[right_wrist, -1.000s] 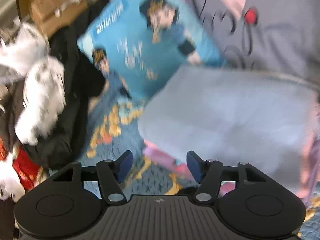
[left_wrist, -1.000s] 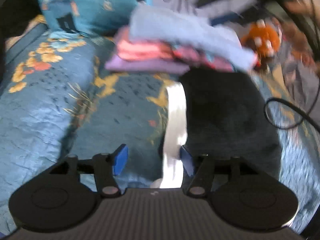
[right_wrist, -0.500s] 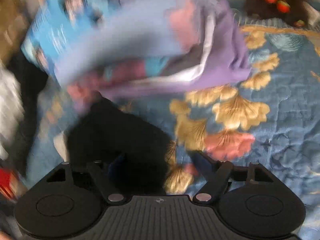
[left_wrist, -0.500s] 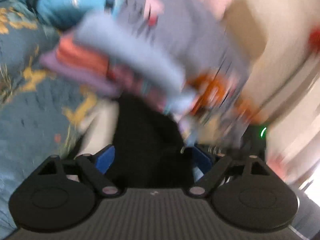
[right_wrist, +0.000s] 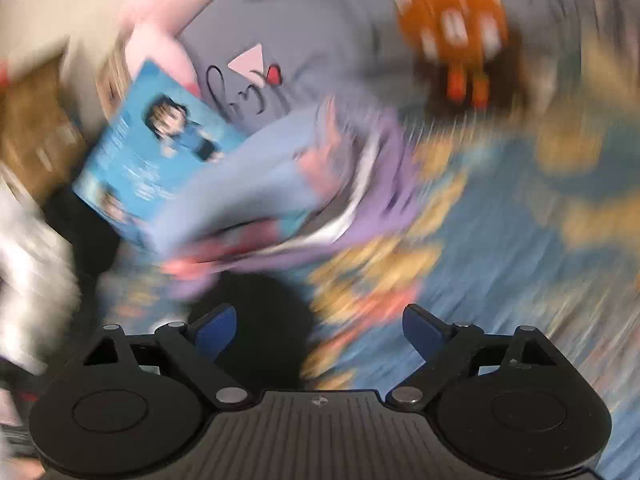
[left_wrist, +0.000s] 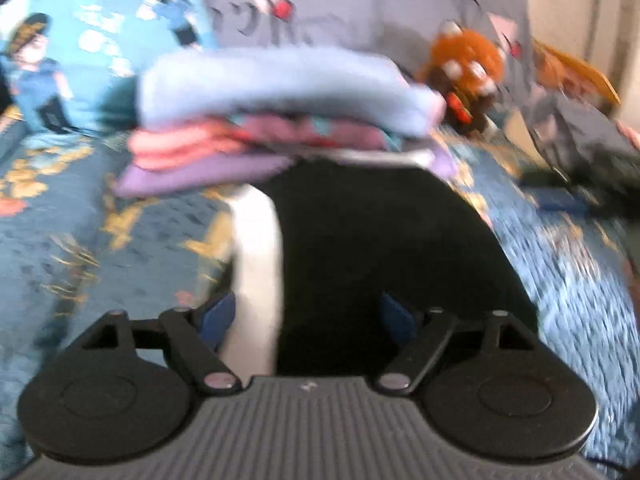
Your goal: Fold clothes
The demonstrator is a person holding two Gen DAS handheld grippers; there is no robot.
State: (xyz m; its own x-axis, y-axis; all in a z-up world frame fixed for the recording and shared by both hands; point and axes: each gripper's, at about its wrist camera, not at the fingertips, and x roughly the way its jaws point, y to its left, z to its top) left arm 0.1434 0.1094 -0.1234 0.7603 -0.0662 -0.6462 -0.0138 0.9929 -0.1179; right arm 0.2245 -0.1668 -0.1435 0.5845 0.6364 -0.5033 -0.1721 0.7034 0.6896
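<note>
Black garment (left_wrist: 384, 248) on the bed (left_wrist: 100, 248) looks soft and floppy, so I'd pinch its near edge; left claw (left_wrist: 308, 316) and right claw (right_wrist: 320, 328) both opening, nothing gripped.

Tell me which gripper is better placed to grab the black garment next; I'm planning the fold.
Left. The left gripper sits squarely over the black garment with the white stripe, fingers opening on either side. The right gripper, also opening, straddles only its edge and the blue floral bedspread.
</note>
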